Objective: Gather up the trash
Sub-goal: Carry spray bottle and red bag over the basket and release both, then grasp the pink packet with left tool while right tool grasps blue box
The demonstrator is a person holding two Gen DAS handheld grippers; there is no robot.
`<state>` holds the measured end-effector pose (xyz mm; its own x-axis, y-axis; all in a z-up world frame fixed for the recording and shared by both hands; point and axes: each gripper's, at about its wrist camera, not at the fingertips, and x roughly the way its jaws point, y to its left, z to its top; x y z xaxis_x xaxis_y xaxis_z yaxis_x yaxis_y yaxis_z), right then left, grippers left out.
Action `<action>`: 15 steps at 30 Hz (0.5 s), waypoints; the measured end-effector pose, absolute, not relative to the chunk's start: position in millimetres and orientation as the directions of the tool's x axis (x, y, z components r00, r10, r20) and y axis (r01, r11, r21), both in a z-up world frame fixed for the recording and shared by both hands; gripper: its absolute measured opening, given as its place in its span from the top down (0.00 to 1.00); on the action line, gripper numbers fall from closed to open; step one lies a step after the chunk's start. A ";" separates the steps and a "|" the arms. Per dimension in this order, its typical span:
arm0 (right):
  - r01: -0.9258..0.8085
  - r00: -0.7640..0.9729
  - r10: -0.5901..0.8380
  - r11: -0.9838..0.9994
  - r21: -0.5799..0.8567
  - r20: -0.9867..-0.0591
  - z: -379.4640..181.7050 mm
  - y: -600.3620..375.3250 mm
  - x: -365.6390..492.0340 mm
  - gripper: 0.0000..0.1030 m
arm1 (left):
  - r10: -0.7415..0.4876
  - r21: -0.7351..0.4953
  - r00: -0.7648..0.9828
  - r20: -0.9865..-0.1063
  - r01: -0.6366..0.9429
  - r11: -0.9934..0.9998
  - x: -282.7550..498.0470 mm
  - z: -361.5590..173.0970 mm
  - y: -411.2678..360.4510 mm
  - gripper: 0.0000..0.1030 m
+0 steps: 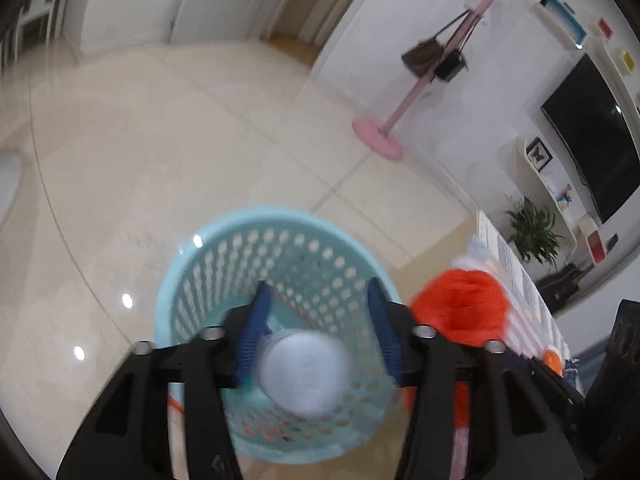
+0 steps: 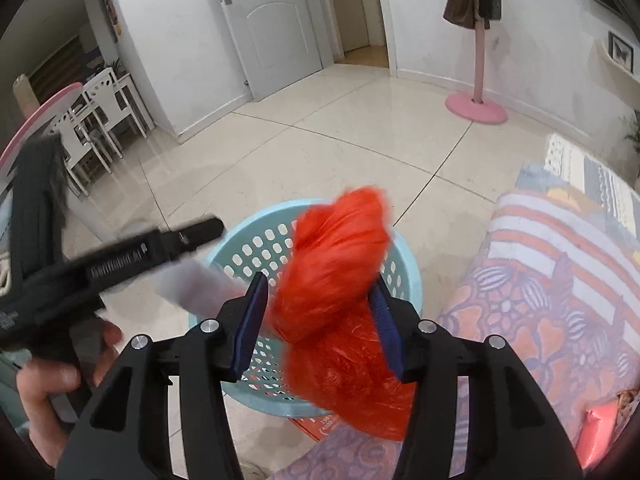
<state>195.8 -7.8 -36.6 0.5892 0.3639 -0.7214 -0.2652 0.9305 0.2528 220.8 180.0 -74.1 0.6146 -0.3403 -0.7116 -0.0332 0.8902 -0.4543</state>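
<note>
Between the blue pads of the left gripper [image 1: 320,316] a blurred white cylindrical bottle [image 1: 302,372] is hanging over the mouth of the light blue perforated waste basket [image 1: 208,264]; the jaws are standing apart, the left pad is lying against or just beside the bottle, the right pad is clear of it, and whether the bottle is being pinched cannot be told through the blur. The right gripper [image 2: 318,308] is pointing down at the same basket [image 2: 404,264], its jaws parted with a crumpled orange-red plastic bag [image 2: 340,280] between them, the bag bulging above the fingertips and spilling over the basket's near rim; the pads are not visibly squeezing it. In the right wrist view a bare hand [image 2: 44,384] is gripping the black handle of the left gripper at the lower left. A patterned striped cloth [image 2: 560,300] is lying just right of the basket. Farther off, the cream tiled floor [image 2: 360,140] is stretching toward a pink coat stand [image 2: 478,80] with hanging bags and a white door [image 2: 260,28].
</note>
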 end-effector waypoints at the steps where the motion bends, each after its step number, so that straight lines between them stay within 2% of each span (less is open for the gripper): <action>1: -0.265 0.589 0.365 0.930 0.254 -0.721 -37.4 -8.4 195.6 0.53 | -0.330 -0.442 0.610 -0.721 -0.036 0.897 220.4 -76.8 179.6 0.52; 15: -0.254 0.619 0.343 0.939 0.234 -0.707 -35.4 -21.8 174.5 0.53 | -0.326 -0.411 0.633 -0.702 0.014 0.912 214.9 -59.7 165.8 0.52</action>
<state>174.5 -21.8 -35.4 0.6188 0.3431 -0.7066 -0.2536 0.9387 0.2337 214.9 165.8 -59.7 0.6329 -0.3264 -0.7021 0.0144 0.9116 -0.4108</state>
